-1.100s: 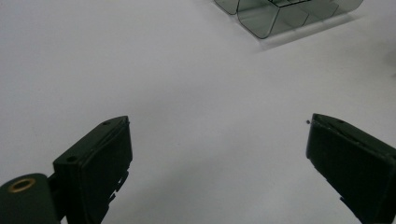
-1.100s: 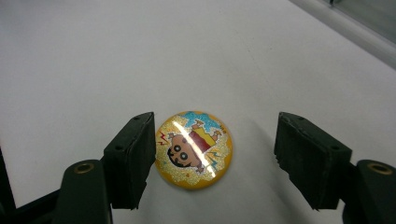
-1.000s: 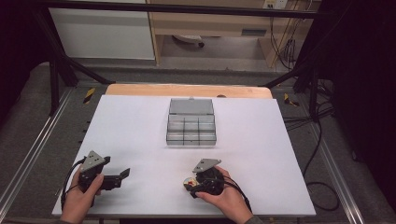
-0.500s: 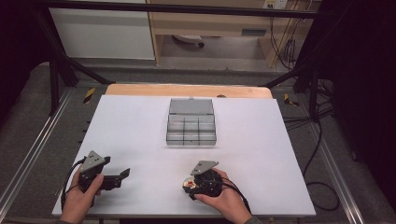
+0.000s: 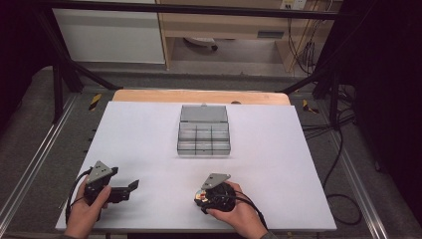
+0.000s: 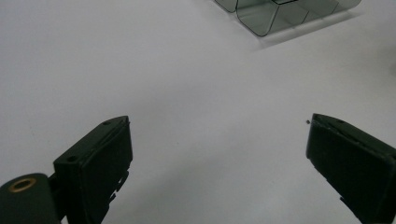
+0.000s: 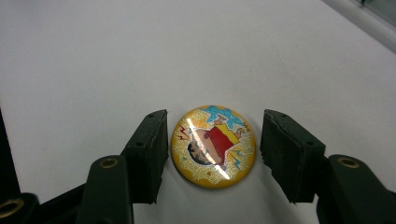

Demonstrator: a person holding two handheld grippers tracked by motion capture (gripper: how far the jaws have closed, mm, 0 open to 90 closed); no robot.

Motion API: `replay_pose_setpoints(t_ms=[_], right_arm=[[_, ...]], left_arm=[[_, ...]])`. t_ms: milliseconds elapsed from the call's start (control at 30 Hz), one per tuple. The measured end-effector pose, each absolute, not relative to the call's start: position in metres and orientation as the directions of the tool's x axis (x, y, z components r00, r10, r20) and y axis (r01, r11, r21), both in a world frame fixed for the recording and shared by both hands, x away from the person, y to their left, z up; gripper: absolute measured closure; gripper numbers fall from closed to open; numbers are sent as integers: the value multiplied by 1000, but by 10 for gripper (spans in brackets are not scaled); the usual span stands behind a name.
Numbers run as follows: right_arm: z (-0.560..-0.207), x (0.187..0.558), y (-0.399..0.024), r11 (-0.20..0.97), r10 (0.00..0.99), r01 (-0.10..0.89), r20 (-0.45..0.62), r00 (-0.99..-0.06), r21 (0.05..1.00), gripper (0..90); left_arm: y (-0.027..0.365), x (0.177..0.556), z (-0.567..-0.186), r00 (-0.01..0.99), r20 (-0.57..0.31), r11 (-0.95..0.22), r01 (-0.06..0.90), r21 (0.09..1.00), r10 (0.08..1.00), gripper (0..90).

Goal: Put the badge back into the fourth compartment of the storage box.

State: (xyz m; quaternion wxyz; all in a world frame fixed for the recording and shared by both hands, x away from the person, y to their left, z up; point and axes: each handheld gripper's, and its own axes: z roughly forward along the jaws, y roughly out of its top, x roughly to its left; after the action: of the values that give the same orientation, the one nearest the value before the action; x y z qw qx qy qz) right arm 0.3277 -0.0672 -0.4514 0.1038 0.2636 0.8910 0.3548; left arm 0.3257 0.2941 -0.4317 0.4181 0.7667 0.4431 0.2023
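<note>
**Round badge framed between closing jaws on a white table**

A matte white table top (image 5: 149, 144), smooth and unmarked, is seen resting on a pale wooden board, with dark frame rails and grey floor around it. Beyond both grippers, toward the far edge, a clear plastic compartment box (image 5: 204, 135) stands with its lid raised; its thin translucent walls divide it into small rectangular cells with rounded corners.

The left gripper (image 5: 130, 185) is held near the table's near edge, well to the left of the right one. Its two blocky black jaws are spread wide over bare table, nothing between them.

The right gripper (image 5: 200, 198) is held low over the surface, a grey three-cornered plate on top. Its jaws have just been closing and now stand narrow, one on each side of a badge (image 7: 213, 145), which lies flat on the table directly between them. A thin gap is seen at each pad, so the badge is not yet pressed.

The badge is round, domed and glossy, with a glittery yellow face bearing a cartoon figure in red, a blue burst and small lightning marks. No writing can be read.
</note>
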Motion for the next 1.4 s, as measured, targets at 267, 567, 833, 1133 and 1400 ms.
replay_pose_setpoints(t_ms=[267,567,833,1133,1400], right_arm=[[-452,327,-67,596,561,414,12,-828,688,435],[-451,325,-65,604,560,406,-3,-828,685,472],[-451,325,-65,599,564,411,3,-826,687,473],[-451,329,-68,587,571,409,1,-821,698,473],[-449,332,-71,552,587,409,9,-809,726,473]], left_arm=[[294,326,-432,524,-61,-259,516,817,849,72],[294,326,-433,521,-65,-255,518,816,851,73],[294,326,-433,521,-66,-253,517,818,851,74],[295,326,-432,521,-66,-252,516,819,851,74],[295,326,-432,520,-63,-253,515,819,852,74]])
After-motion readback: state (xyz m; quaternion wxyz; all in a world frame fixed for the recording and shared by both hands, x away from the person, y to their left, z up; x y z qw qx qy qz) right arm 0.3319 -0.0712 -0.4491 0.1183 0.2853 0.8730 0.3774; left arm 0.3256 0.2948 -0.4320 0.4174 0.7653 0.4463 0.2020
